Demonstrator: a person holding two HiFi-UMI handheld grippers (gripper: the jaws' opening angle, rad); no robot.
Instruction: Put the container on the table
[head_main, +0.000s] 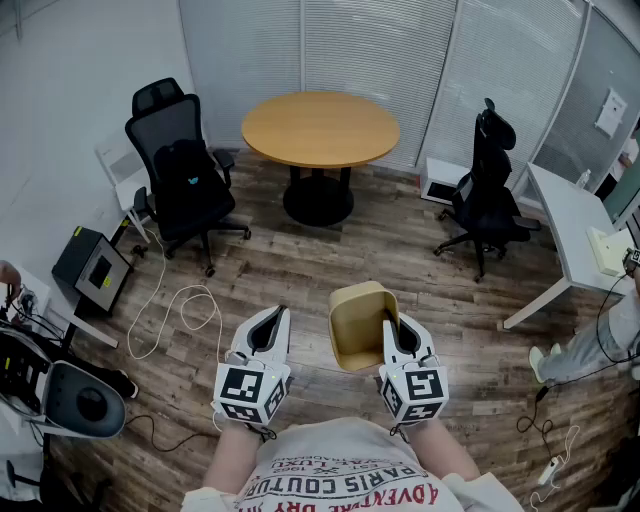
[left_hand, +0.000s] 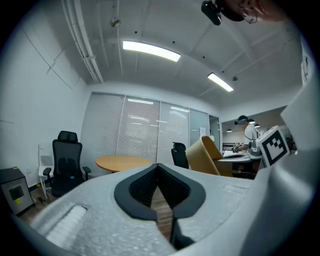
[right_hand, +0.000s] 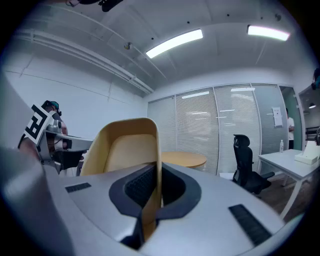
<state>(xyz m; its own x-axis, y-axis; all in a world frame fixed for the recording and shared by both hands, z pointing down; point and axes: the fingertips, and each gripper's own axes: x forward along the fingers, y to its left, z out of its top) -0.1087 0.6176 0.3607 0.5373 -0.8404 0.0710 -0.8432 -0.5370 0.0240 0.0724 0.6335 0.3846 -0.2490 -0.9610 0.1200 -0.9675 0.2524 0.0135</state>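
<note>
A tan, open-topped container (head_main: 358, 325) hangs in front of me above the wood floor, and my right gripper (head_main: 400, 332) is shut on its right wall. In the right gripper view that thin wall (right_hand: 156, 165) runs between the dark pads (right_hand: 137, 187). The container (left_hand: 207, 156) also shows at the right of the left gripper view. My left gripper (head_main: 264, 330) is level beside the container, shut and empty, its pads (left_hand: 145, 187) nearly meeting. The round wooden table (head_main: 320, 128) stands ahead at the far side of the room, well beyond both grippers.
A black office chair (head_main: 180, 170) stands left of the table and another chair (head_main: 488, 185) to its right. A white desk (head_main: 575, 235) is at the right. Cables (head_main: 180, 315) and a black box (head_main: 92, 270) lie on the floor at the left.
</note>
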